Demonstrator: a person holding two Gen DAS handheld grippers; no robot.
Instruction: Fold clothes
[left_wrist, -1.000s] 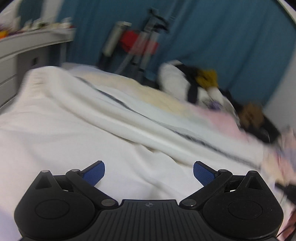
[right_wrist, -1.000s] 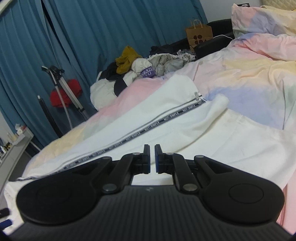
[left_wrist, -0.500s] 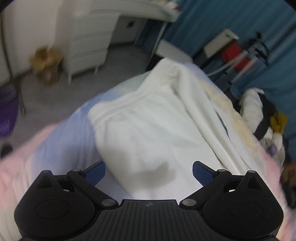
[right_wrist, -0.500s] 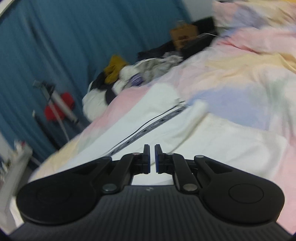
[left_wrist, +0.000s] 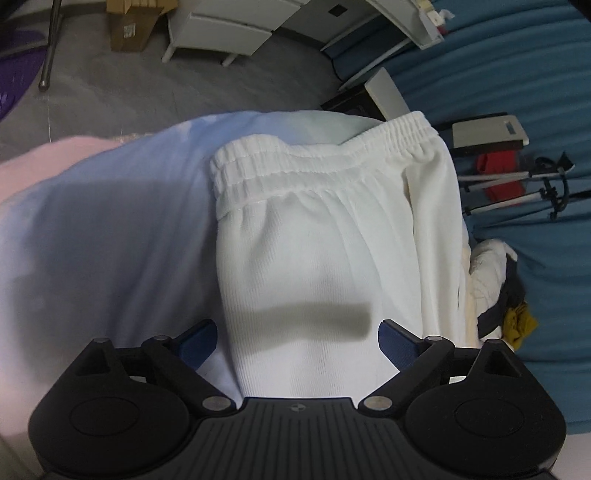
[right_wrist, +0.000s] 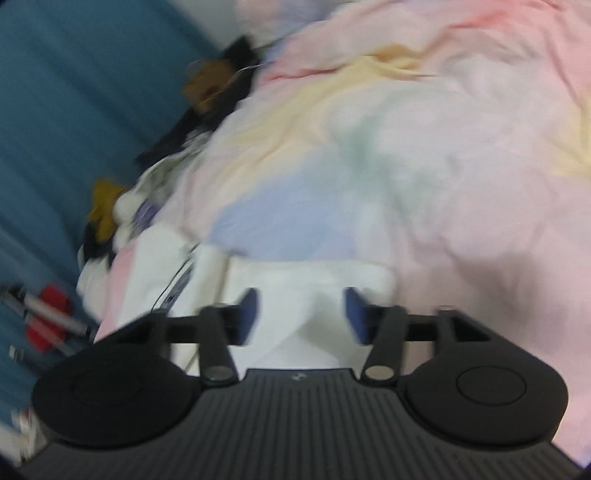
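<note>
Pastel duvet (left_wrist: 92, 229) is lying under white trousers (left_wrist: 314, 258), waistband pointing floorward, legs running back; left gripper (left_wrist: 297, 341) and right gripper (right_wrist: 301, 314) are gaping empty.

2 close wrist views, both over white trousers (left_wrist: 332, 258).

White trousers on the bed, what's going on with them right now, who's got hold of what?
A person with a gripper in each hand is folding the white trousers on the pastel bedspread. The left gripper is open above the cloth below the elastic waistband, gripping nothing. The right gripper is open too, with white fabric between its fingers but not pinched. That view is blurred. Other clothes lie heaped by the blue curtain.
</note>
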